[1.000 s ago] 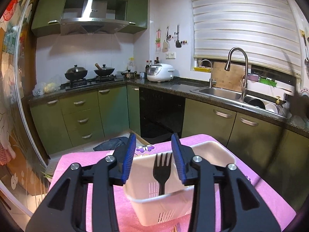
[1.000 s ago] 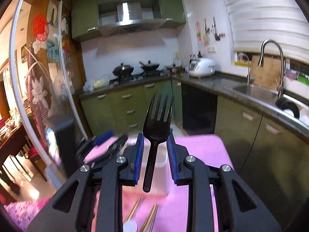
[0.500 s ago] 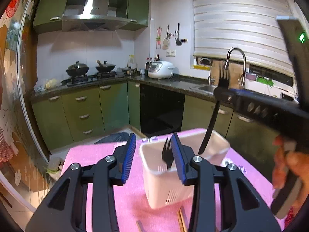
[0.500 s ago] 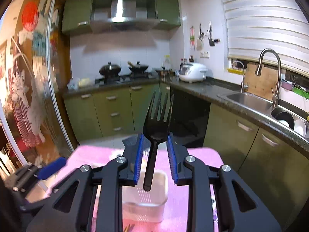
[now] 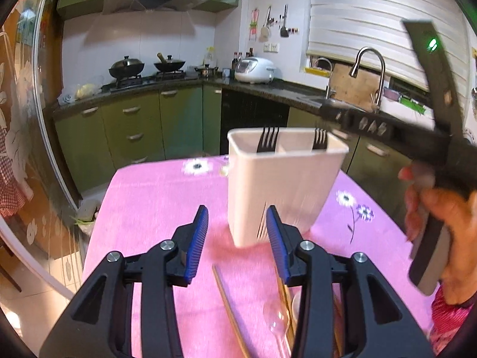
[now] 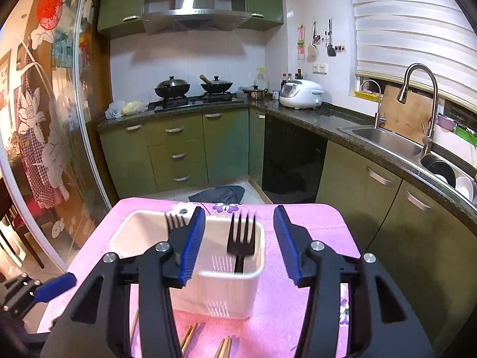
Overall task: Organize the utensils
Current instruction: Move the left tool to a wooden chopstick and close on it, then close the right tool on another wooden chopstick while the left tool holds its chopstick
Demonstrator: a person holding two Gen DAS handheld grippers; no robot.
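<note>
Two black forks now standing tines-up in white caddy [image 6: 226, 286], one per compartment: right fork [image 6: 242, 238] in right-hand cell, left fork [image 6: 174, 222] in left-hand cell, part hidden behind claw finger in right wrist view. Caddy sitting on pink flowered worktop [image 5: 155, 197], upright, divider visible between the cells. Right claw [image 6: 240, 246] jaws just been opening, fork that was pinched between pads a second ago now dropped into the cell below and ahead, free of both pads, nothing between them; jaws apart. Judged: second fork placed, fork part of sorting done. Left claw [image 5: 237, 238] jaws apart and empty, lower and nearer to worktop than a second ago, caddy just beyond the fingertips, no contact. Right hand [image 5: 447, 214] seen at the edge of left wrist view, gripping its claw handle above and to the right of caddy. Chopsticks [image 5: 229, 307] loose on worktop beneath left claw, one running between the fingers toward camera, more under right finger; clear spoon [image 5: 277, 322] beside them, blurred. Likely next: left claw down onto chopsticks, still unsorted. Smaller cutlery count unclear.
</note>
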